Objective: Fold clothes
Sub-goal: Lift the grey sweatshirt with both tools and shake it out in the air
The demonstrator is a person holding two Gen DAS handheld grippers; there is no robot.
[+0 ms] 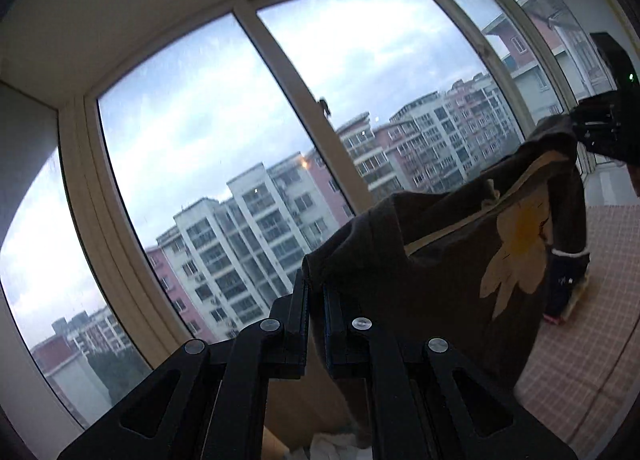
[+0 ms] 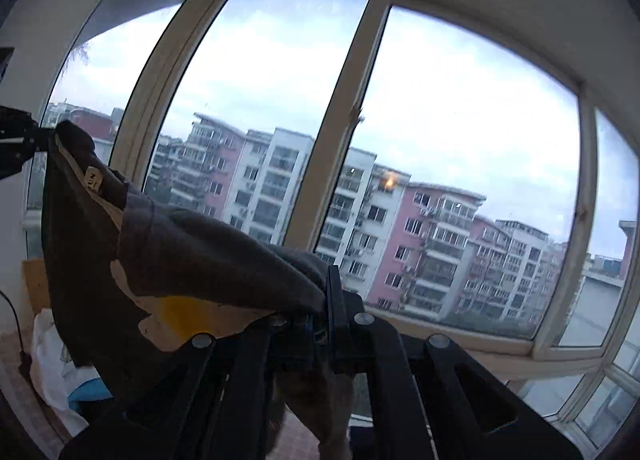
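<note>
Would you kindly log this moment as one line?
left hand-held gripper: shut on dark garment | right hand-held gripper: shut on garment | garment: lifted, unfolded

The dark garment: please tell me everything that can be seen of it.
The dark garment looks like soft brown knit fabric with a cream and yellow flower print, a pale neckline trim and a small label. It hangs in the air before the window, stretched between both tools: the left tool is shut on one edge, the right tool on another. Its lower part droops loosely, unfolded.
</note>
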